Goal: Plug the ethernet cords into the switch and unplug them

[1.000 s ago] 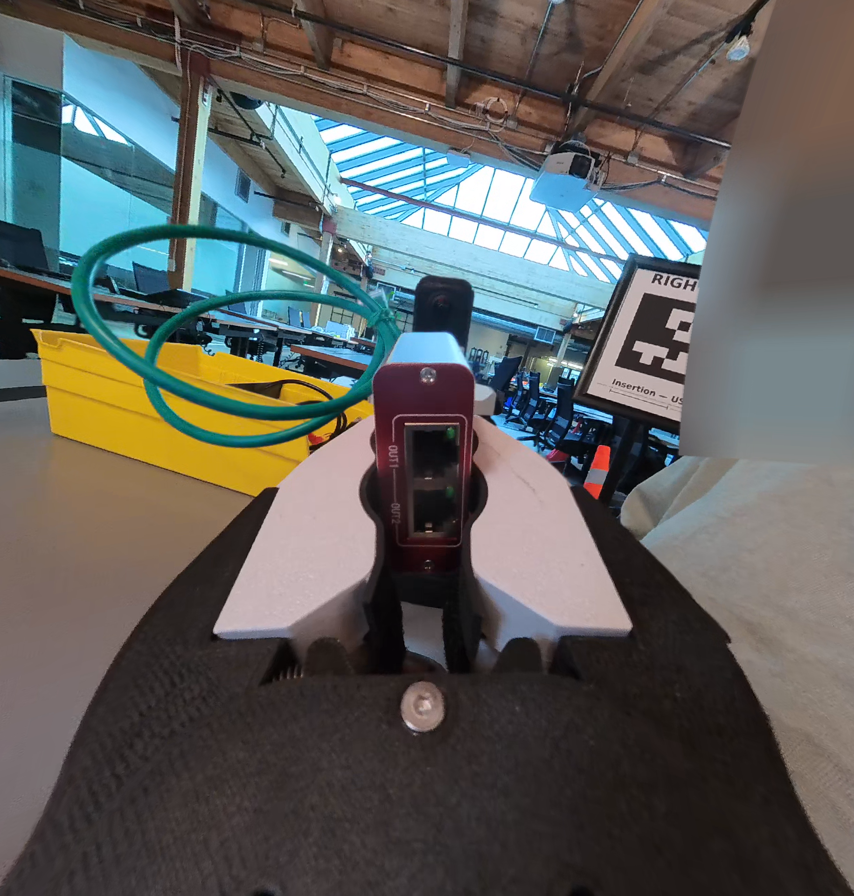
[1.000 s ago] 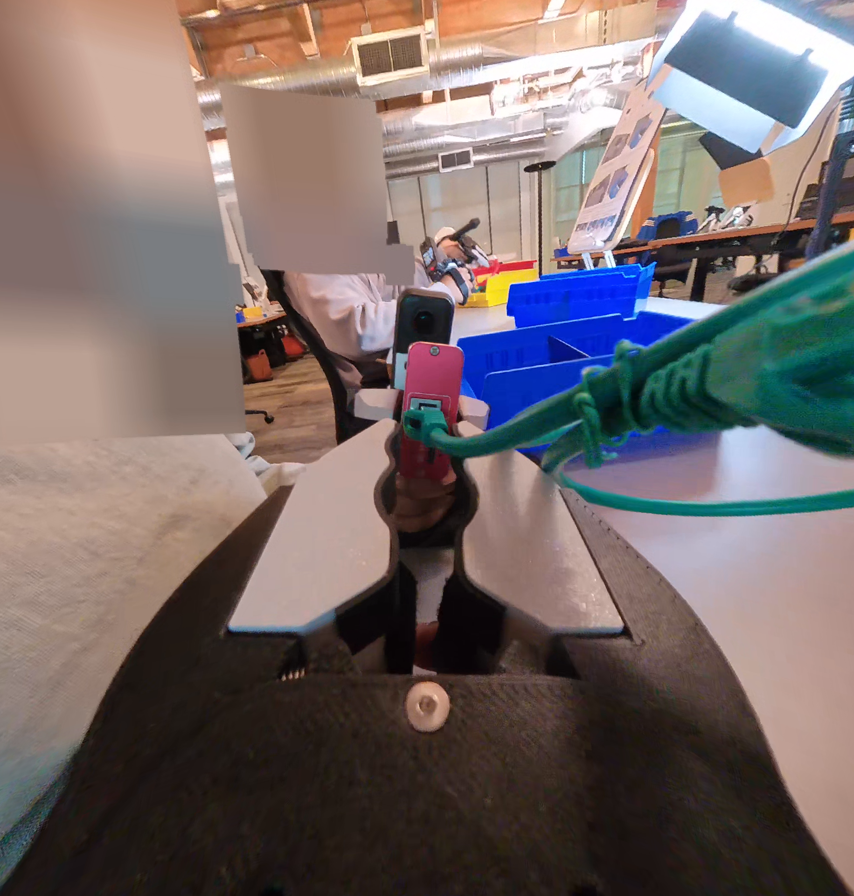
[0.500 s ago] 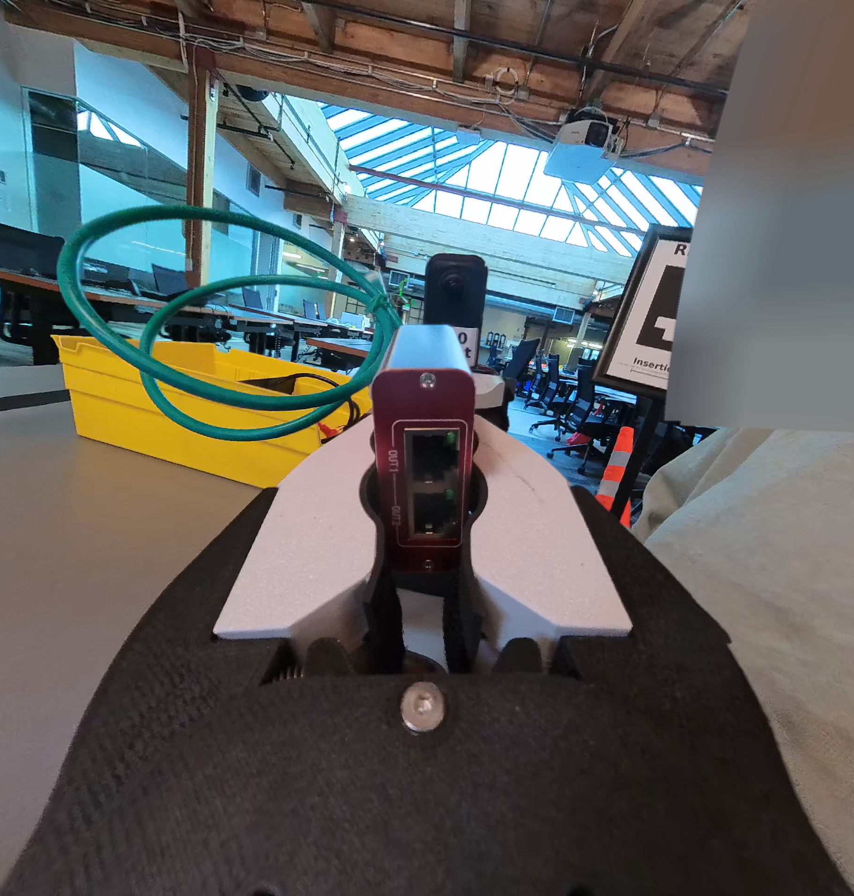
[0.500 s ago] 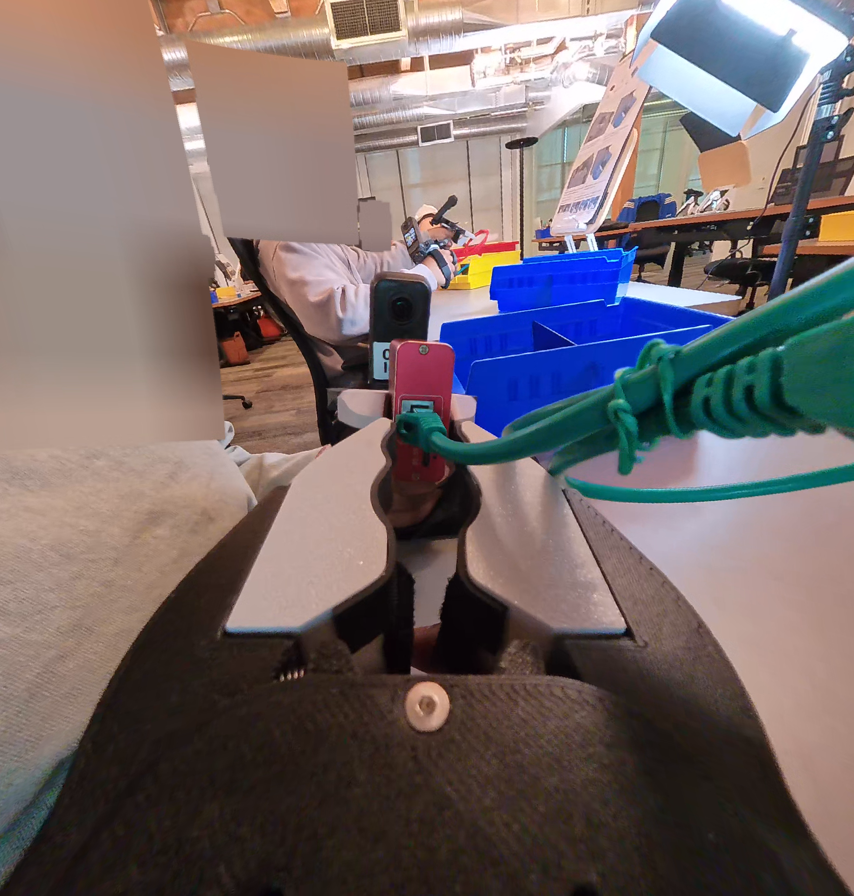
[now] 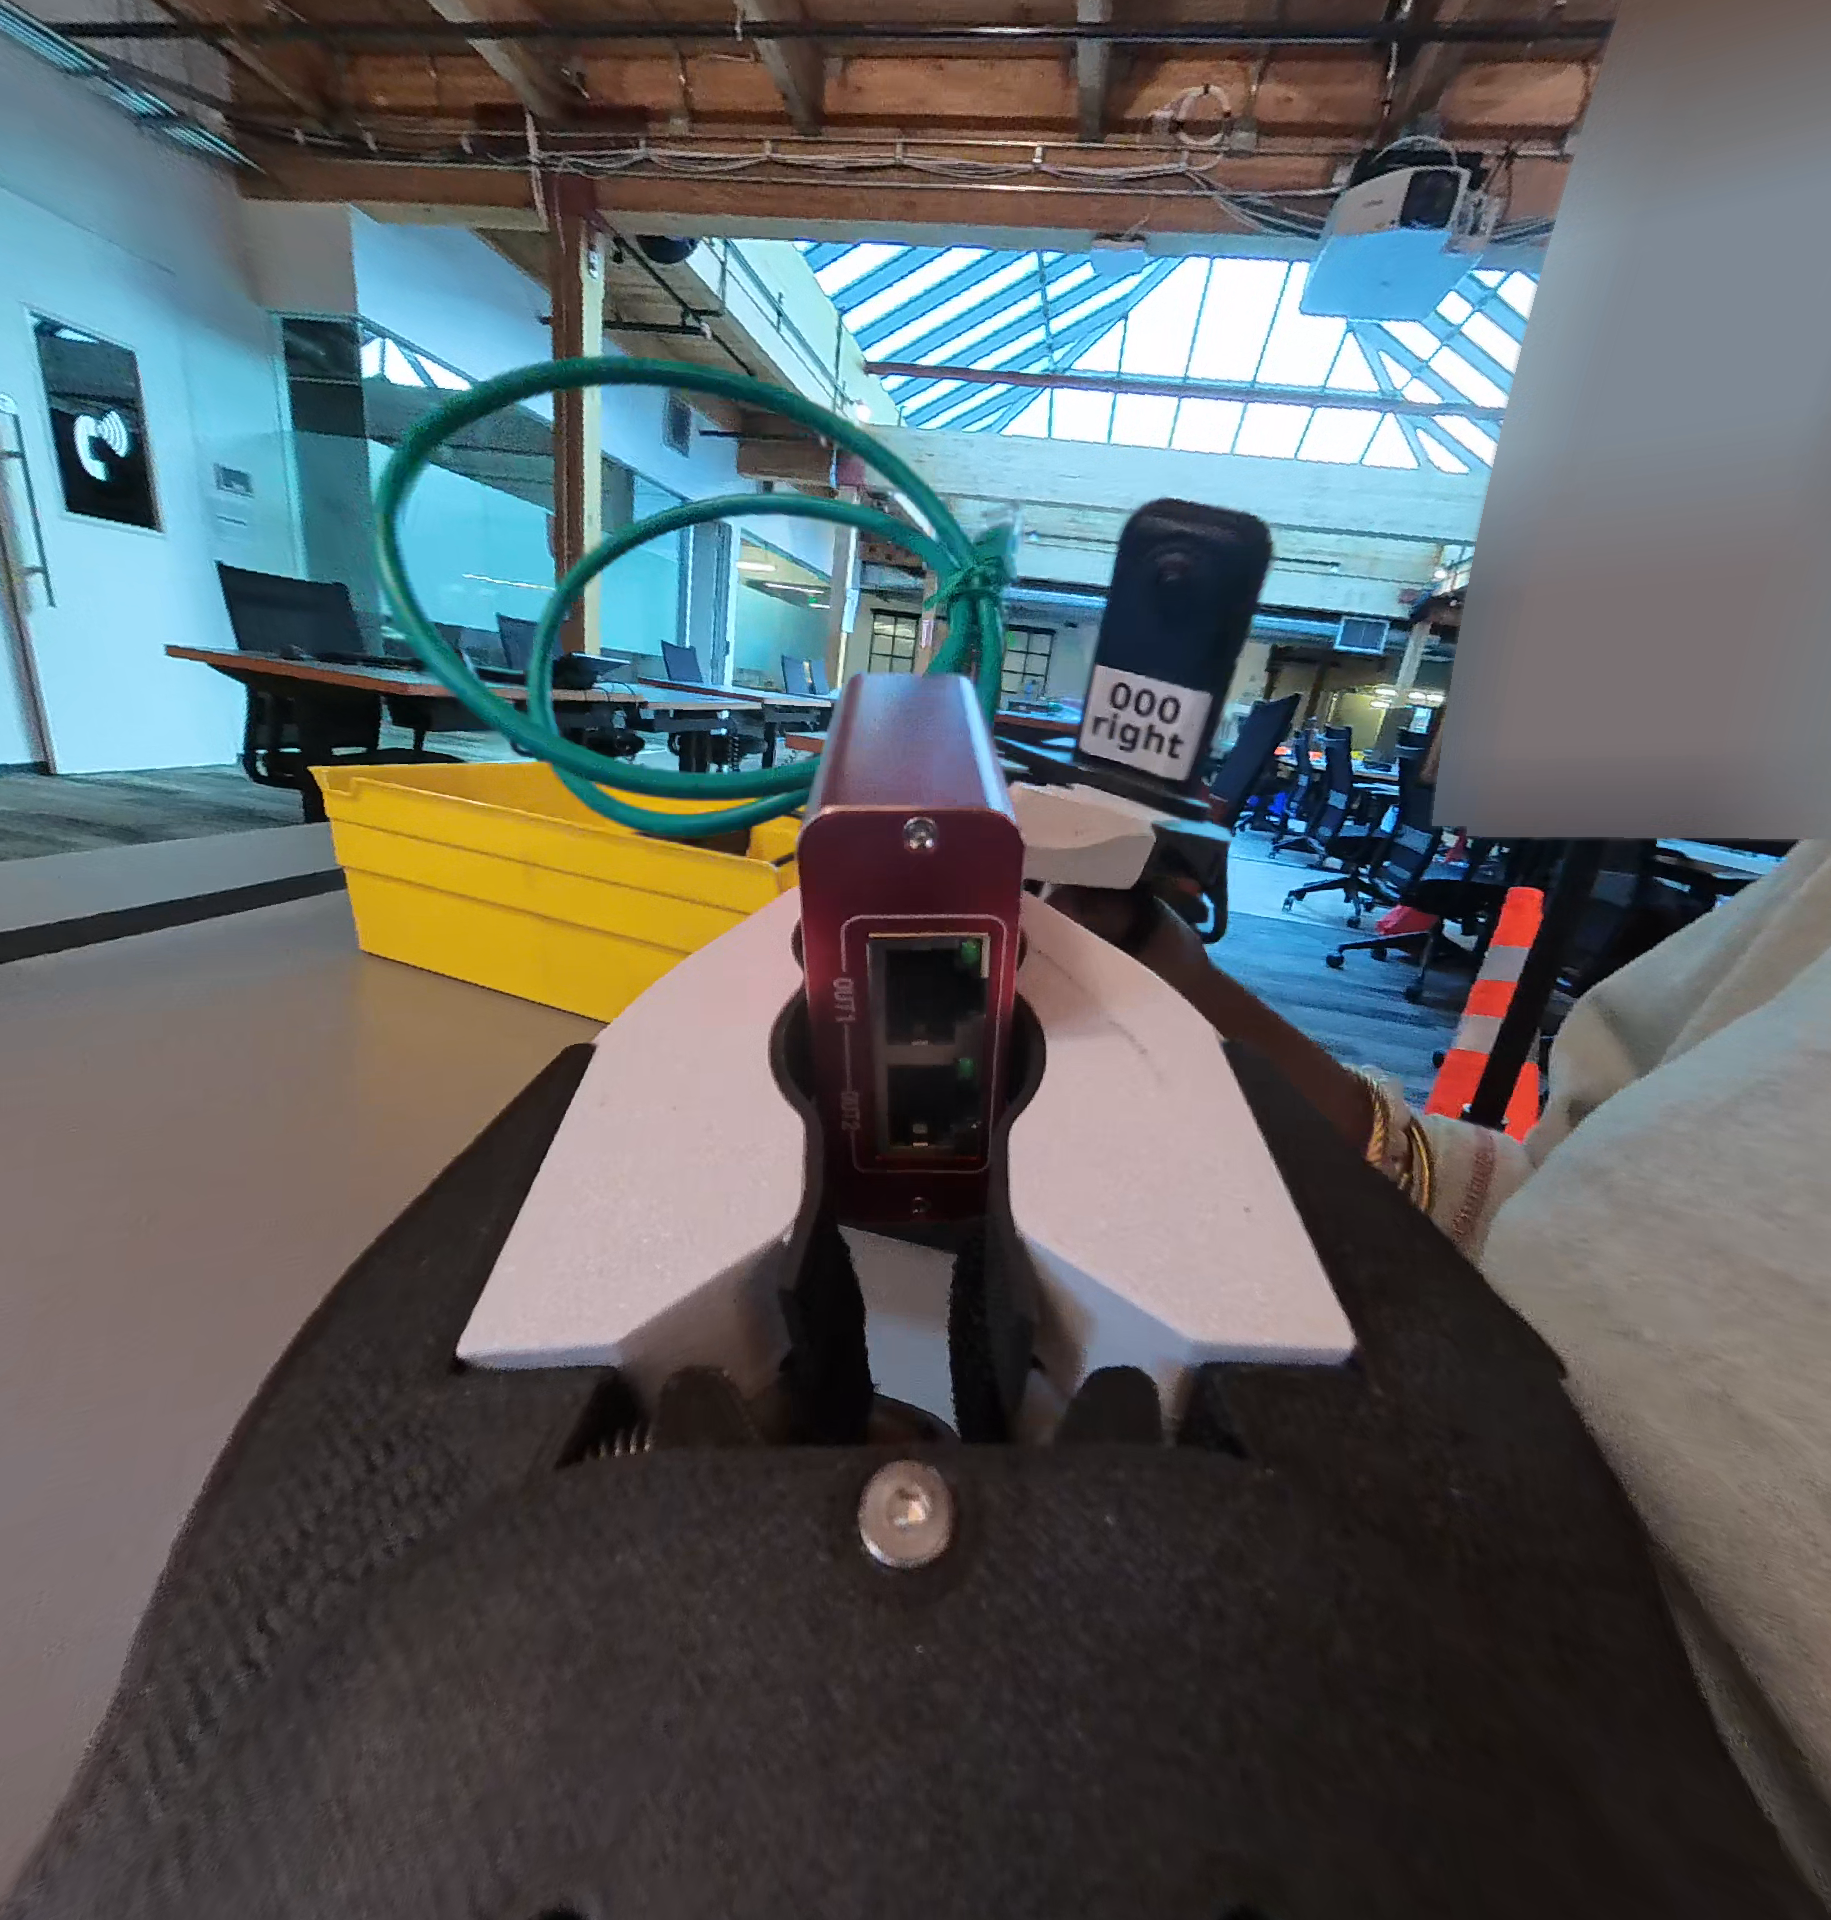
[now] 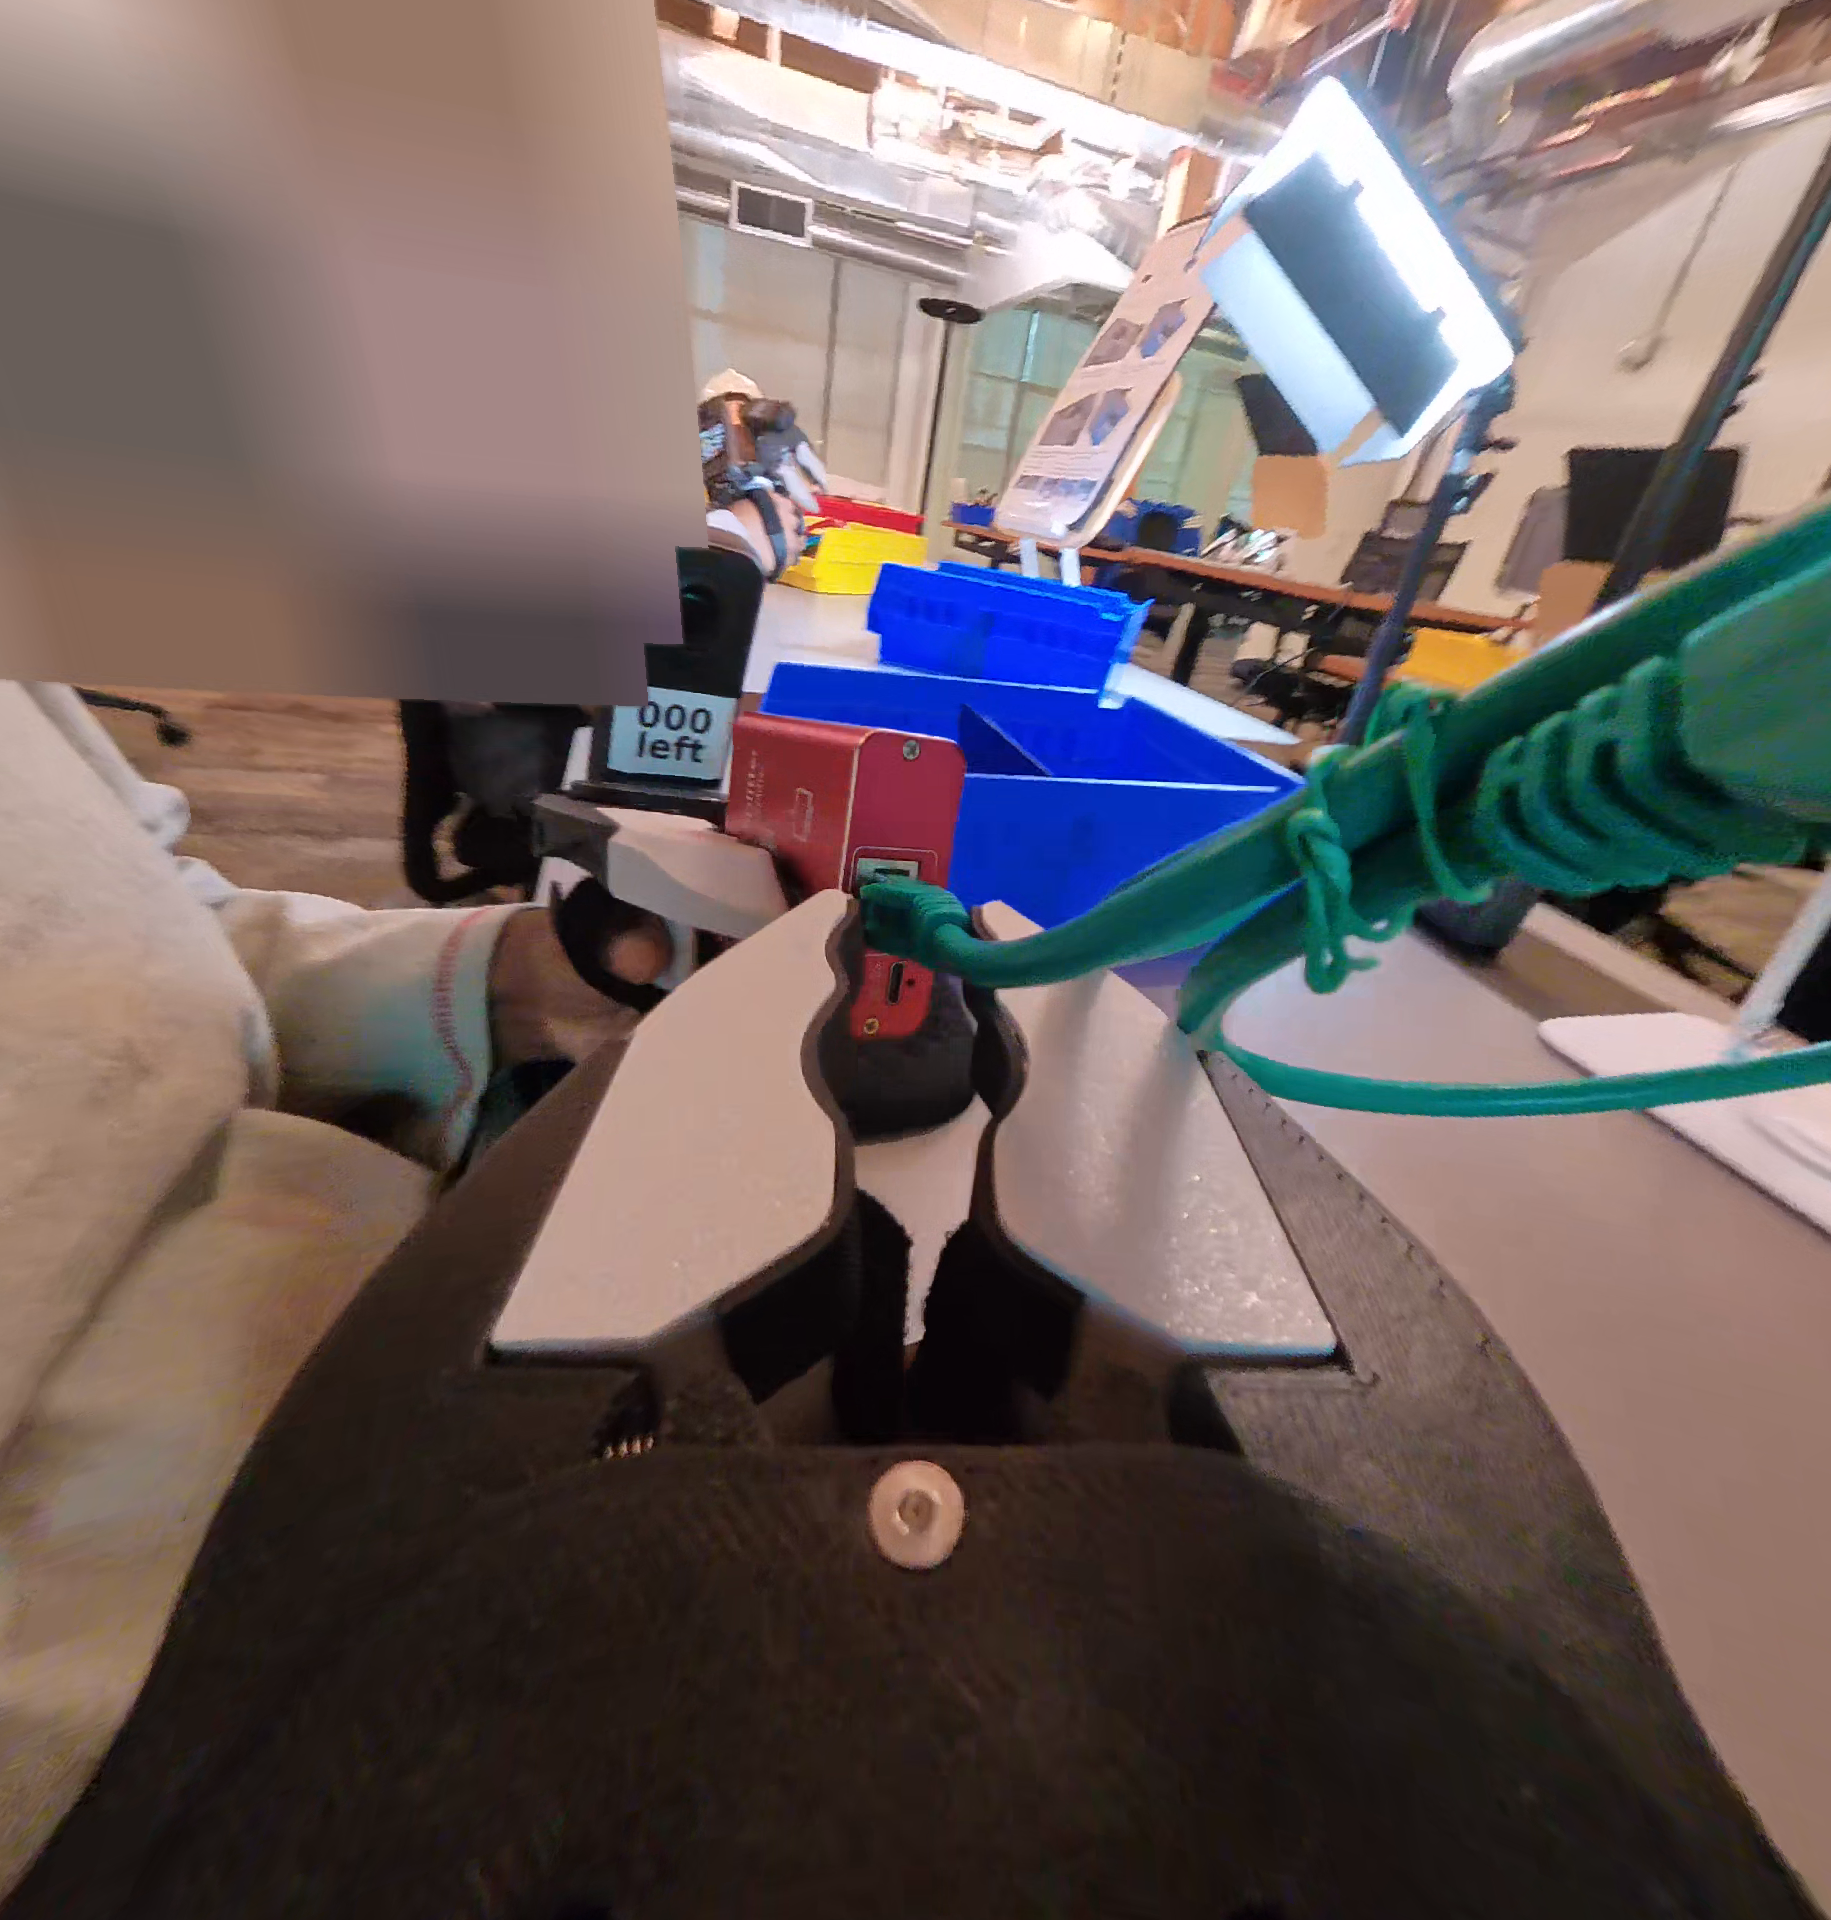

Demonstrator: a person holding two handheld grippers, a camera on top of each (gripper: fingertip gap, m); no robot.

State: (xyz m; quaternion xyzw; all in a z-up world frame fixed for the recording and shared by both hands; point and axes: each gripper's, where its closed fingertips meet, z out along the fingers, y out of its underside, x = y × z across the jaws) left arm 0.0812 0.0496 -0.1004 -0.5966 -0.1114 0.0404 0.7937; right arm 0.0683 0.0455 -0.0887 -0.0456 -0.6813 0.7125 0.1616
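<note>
My left gripper (image 5: 909, 935) is shut on a dark red switch (image 5: 916, 1049), held upright above the table. Its two near ports face the camera and are empty. A green ethernet cord (image 5: 620, 366) loops up behind the switch. In the right wrist view the switch (image 6: 838, 800) shows its side and far face. The cord's plug (image 6: 906, 902) sits in the upper port there. My right gripper (image 6: 906, 920) is shut on that plug. The cord (image 6: 1098, 940) runs off to the right, and its free plug end (image 6: 1617, 790) hangs close to the camera. One right gripper finger (image 5: 1082, 836) shows behind the switch.
A yellow bin (image 5: 537, 883) stands on the grey table (image 5: 163, 1143) at the back left. Blue bins (image 6: 1098, 831) stand behind the switch in the right wrist view. A white pad (image 6: 1659, 1049) lies at the right. The person's pale sleeve (image 6: 111, 987) fills the side. Both grippers' tips are close together, under 4 cm apart.
Both views have swung. The switch now shows its side in the right wrist view, and the right gripper sits farther right behind it. Both grips look unchanged.
</note>
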